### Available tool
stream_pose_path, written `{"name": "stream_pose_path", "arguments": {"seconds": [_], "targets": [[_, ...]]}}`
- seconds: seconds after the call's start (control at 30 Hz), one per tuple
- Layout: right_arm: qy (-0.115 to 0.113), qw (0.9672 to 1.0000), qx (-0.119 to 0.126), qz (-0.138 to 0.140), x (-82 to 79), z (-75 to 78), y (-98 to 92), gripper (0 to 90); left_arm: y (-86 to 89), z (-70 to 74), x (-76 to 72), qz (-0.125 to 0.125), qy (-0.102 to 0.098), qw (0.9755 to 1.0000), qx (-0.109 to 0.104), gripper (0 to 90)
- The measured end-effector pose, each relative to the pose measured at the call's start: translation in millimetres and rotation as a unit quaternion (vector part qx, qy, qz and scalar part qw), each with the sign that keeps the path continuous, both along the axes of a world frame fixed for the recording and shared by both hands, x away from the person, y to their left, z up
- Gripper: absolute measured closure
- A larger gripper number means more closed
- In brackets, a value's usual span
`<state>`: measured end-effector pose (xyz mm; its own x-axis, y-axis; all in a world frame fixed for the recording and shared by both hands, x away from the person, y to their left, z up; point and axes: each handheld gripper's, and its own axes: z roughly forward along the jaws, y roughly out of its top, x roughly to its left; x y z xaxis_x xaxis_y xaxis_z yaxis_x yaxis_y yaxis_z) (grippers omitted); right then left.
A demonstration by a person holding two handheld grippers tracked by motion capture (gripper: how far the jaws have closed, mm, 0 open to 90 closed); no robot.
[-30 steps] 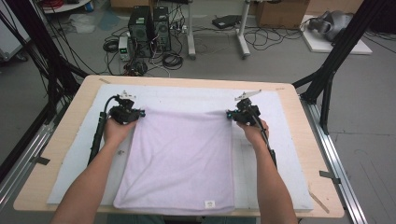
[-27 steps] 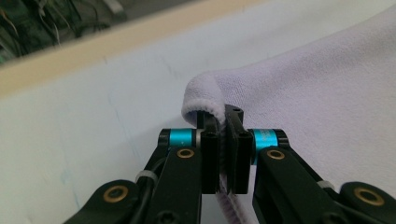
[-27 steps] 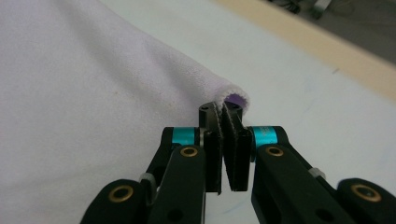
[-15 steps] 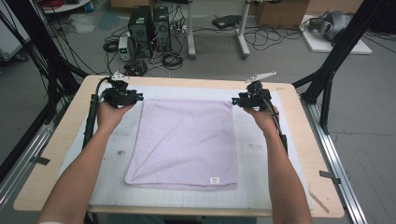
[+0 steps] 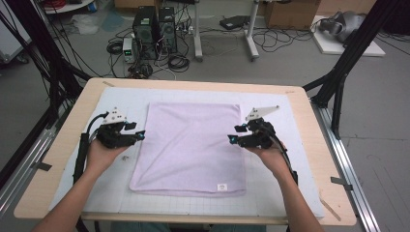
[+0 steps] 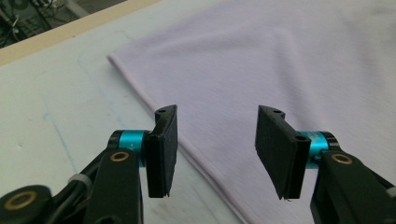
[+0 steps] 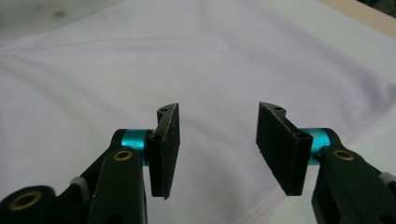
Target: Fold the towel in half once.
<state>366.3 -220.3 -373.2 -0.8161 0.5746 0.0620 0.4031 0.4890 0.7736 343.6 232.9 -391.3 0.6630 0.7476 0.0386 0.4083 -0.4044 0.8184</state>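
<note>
While the lilac towel point(image 5: 191, 147) lies flat at the frame's centre, both grippers flank it.
At centre left, the left gripper point(image 5: 137, 135) sits beside its left edge, jaws about half apart, just opened, gripping nothing; at centre right, the right gripper point(image 5: 233, 139) hovers over its right edge likewise, on the white mat point(image 5: 121, 104).

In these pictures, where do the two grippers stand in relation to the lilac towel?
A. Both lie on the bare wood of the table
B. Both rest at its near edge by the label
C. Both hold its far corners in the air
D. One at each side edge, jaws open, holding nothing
D: the left gripper and right gripper flank the flat lilac towel, their jaws apart with nothing between them.
</note>
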Motion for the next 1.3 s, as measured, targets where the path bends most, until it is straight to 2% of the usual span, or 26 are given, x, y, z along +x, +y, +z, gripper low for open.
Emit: {"name": "stream_pose_path", "arguments": {"seconds": [0.03,0.1,0.13,0.2,0.3,0.33,0.43,0.5,0.63,0.77,0.93,1.0,1.07,1.13,1.2,1.3], "targets": [[-0.004,1.0000,-0.006,0.007,-11.4,-1.5,0.6,49.4,-1.2,-1.2,-10.6,-0.005,-0.007,1.0000,-0.003,47.4],[-0.005,0.9998,0.005,0.017,-30.2,-8.7,0.0,49.8,-2.9,-2.9,-26.5,-0.018,-0.013,0.9998,0.001,46.4],[-0.006,0.9998,0.001,0.021,-38.1,-12.5,0.1,50.3,-3.0,-4.4,-33.9,-0.023,-0.016,0.9996,-0.003,46.3],[-0.008,0.9996,-0.010,0.026,-49.7,-18.5,0.6,50.8,-3.3,-8.0,-47.0,-0.029,-0.020,0.9994,-0.009,46.3],[-0.005,0.9991,-0.007,0.042,-66.7,-27.5,0.1,54.8,-3.6,-14.2,-63.0,-0.040,-0.015,0.9990,-0.017,46.4],[-0.004,0.9989,-0.007,0.046,-71.9,-30.1,-0.1,56.3,-4.0,-16.2,-68.7,-0.044,-0.018,0.9988,-0.012,46.8],[0.004,0.9981,-0.006,0.060,-85.9,-39.5,-0.9,60.6,-3.0,-22.3,-83.3,-0.058,-0.015,0.9979,-0.025,53.3],[0.006,0.9978,-0.008,0.066,-93.5,-44.8,-2.4,62.5,-1.6,-26.7,-90.7,-0.079,-0.015,0.9965,-0.023,64.5],[0.010,0.9975,-0.002,0.070,-105.8,-50.7,-5.9,62.4,0.6,-34.4,-102.7,-0.094,-0.002,0.9952,-0.027,67.7],[0.017,0.9971,-0.006,0.074,-108.6,-57.9,-8.8,62.4,0.6,-38.7,-110.2,-0.105,0.003,0.9943,-0.021,68.3],[0.023,0.9965,-0.020,0.078,-110.2,-69.8,-5.0,62.5,0.2,-51.8,-111.8,-0.112,0.036,0.9931,-0.009,65.3],[0.027,0.9967,-0.012,0.075,-110.2,-72.3,-4.8,66.2,0.7,-57.3,-111.3,-0.114,0.040,0.9926,-0.009,65.8],[0.027,0.9973,-0.014,0.067,-109.1,-71.7,-5.7,77.0,2.0,-58.4,-110.7,-0.111,0.039,0.9928,-0.020,70.4],[0.031,0.9966,-0.019,0.073,-109.3,-70.5,-4.7,86.0,2.4,-58.8,-110.2,-0.106,0.036,0.9935,-0.020,79.9],[0.028,0.9963,-0.027,0.077,-109.3,-68.2,-4.0,87.3,3.4,-57.6,-109.7,-0.105,0.034,0.9937,-0.020,84.1],[0.029,0.9961,-0.021,0.080,-109.1,-64.7,-5.1,87.8,4.2,-56.0,-109.8,-0.103,0.032,0.9940,-0.018,86.3]]}}
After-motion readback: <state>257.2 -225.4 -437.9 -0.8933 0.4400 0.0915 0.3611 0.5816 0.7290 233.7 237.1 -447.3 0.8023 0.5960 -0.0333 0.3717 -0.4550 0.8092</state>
